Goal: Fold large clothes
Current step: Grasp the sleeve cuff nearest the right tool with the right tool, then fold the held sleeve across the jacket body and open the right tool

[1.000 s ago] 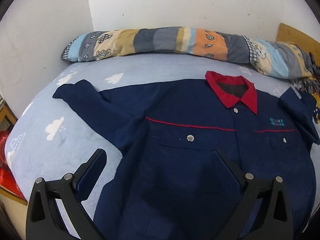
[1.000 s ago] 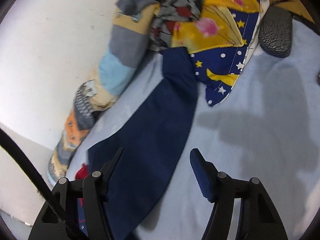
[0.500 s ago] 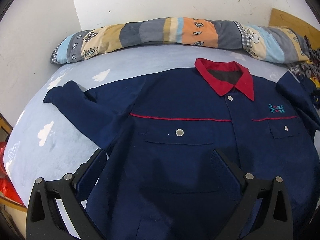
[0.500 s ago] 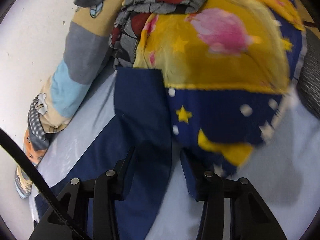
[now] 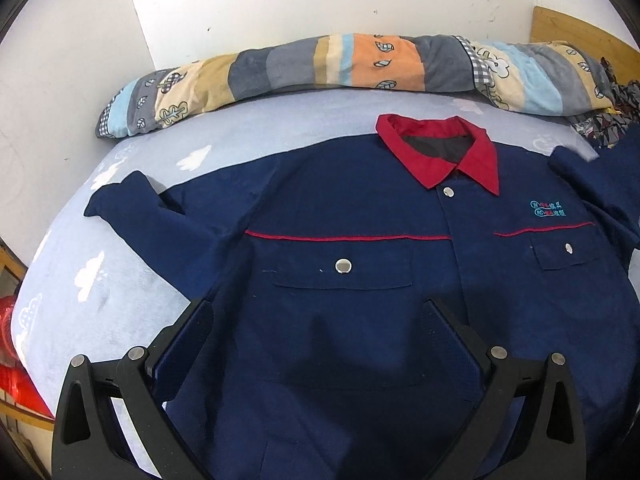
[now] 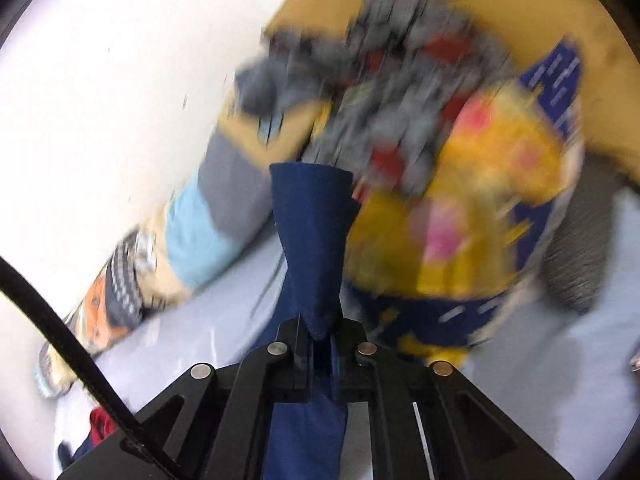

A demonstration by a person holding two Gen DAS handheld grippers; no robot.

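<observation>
A navy work jacket [image 5: 344, 216] with a red collar [image 5: 480, 160] lies front up, spread on the light blue bed. Its one sleeve [image 5: 136, 208] stretches out to the left on the sheet. My left gripper [image 5: 316, 340] is open and empty, hovering above the jacket's lower front. My right gripper [image 6: 320, 336] is shut on the cuff end of the jacket's other sleeve [image 6: 312, 232] and holds it lifted off the bed; that raised sleeve [image 5: 616, 184] shows at the right edge of the left wrist view.
A long patchwork bolster [image 5: 320, 64] lies along the white wall at the head of the bed. A pile of yellow, blue and grey clothes [image 6: 460, 184] sits behind the lifted sleeve. Something red [image 5: 16, 376] sits off the bed's left edge.
My right gripper moved up to the sleeve end, closed on it and lifted it. The left gripper stayed open, drifting slightly over the jacket.
</observation>
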